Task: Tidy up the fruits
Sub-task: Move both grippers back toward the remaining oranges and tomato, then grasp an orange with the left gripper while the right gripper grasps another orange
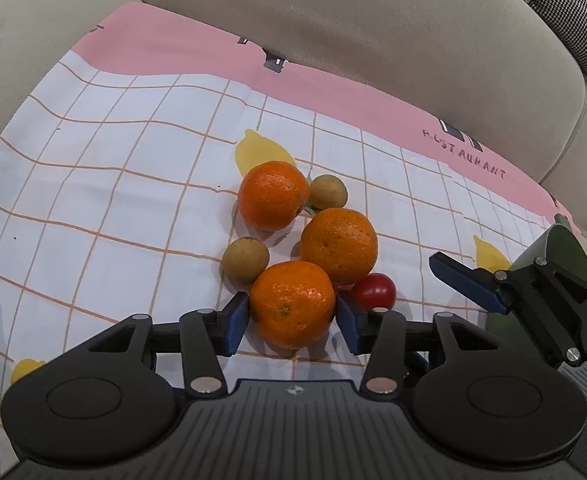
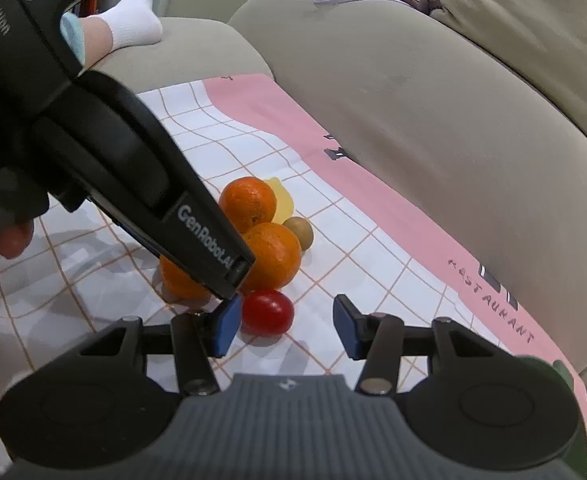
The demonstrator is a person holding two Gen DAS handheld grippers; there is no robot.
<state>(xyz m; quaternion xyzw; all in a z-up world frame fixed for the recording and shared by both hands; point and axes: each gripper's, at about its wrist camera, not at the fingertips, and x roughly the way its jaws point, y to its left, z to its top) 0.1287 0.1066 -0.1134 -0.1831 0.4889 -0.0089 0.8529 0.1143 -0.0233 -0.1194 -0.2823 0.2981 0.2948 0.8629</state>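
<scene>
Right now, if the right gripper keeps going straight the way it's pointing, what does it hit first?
Probably the red tomato, which sits just ahead of the right gripper beside its left pad. Its open jaws leave bare cloth toward the right pad, so depth is uncertain.

Soft, even indoor light; both views sharp at centre, strongly bent at the edges.
Fruit casts faint, short shadows on the cloth; small glints sit on the nearest orange and the red tomato. The sofa back bows in the fisheye, corners darken, and the close black gripper body looks slightly soft.
</scene>
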